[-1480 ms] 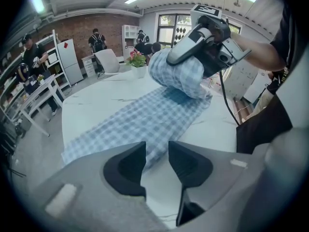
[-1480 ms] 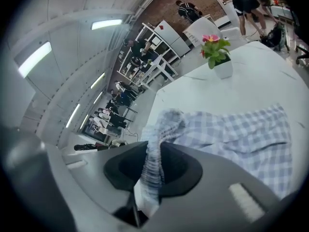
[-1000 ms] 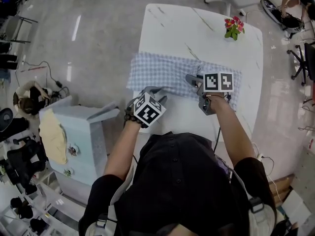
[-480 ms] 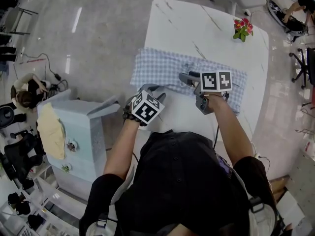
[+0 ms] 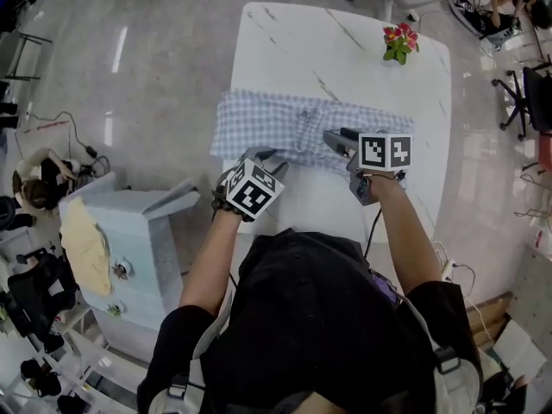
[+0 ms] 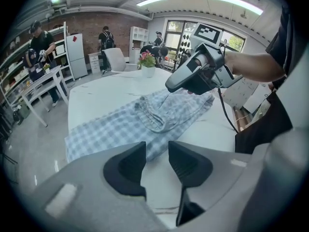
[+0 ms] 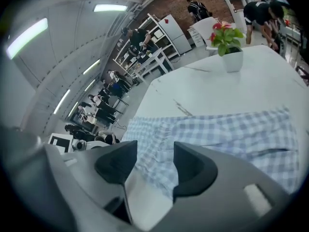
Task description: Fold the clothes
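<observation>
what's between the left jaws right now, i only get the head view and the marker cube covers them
Observer: Nothing. In the left gripper view the left gripper has its jaws apart and empty. The checked cloth lies just past the tips.
Operator: and the right one, is it gripping
Observer: No. The right gripper has just been opening. Its jaws stand apart, and the cloth shows through the gap with neither pad pressing on it.
Operator: is the cloth flat
Observer: Not fully. The left gripper view shows a bunched gathered band raised across its middle.
</observation>
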Tool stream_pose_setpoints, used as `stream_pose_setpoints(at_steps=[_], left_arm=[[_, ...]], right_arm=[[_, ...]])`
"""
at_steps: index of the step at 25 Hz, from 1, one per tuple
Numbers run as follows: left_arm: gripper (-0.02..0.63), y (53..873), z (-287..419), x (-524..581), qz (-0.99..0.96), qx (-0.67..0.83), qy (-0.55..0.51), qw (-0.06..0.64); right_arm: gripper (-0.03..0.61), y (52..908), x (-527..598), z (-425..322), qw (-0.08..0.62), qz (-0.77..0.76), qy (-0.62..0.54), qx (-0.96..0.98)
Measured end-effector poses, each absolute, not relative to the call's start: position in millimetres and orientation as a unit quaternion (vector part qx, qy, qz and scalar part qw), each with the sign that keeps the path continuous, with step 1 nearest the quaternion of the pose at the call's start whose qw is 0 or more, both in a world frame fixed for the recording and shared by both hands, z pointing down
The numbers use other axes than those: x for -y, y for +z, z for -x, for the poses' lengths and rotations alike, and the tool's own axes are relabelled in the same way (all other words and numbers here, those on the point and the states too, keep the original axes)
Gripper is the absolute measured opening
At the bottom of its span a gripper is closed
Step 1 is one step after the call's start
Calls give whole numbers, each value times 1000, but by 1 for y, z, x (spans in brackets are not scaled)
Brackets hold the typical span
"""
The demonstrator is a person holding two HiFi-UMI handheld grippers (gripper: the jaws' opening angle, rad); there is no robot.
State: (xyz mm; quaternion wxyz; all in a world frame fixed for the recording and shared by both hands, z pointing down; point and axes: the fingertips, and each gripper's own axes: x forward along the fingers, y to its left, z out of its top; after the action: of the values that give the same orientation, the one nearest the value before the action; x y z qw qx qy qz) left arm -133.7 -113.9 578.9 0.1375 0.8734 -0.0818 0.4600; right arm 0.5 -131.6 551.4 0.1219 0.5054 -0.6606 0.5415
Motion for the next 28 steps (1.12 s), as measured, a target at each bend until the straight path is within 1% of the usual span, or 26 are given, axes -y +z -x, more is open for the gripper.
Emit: stream_pose_setpoints(at_steps=[4, 9, 13, 17, 23, 28], left_arm=[[158, 572, 96, 100, -880, 55, 459, 112], [160, 566, 52, 89, -884, 39, 459, 80], [172, 576, 26, 83, -876, 38, 475, 71], [187, 596, 17, 79, -858, 42, 508, 70], [189, 610, 14, 72, -838, 50, 538, 72], [190, 621, 17, 71, -826, 52, 557, 73]], right_arm=[[236, 548, 104, -41, 131, -533, 525, 651], [236, 550, 58, -103, 118, -568, 526, 621], [236, 554, 19, -152, 107, -597, 530, 593], [239, 566, -14, -190, 83, -611, 548, 565], [250, 589, -37, -202, 50, -598, 583, 548], [261, 599, -32, -189, 14, -569, 611, 550]])
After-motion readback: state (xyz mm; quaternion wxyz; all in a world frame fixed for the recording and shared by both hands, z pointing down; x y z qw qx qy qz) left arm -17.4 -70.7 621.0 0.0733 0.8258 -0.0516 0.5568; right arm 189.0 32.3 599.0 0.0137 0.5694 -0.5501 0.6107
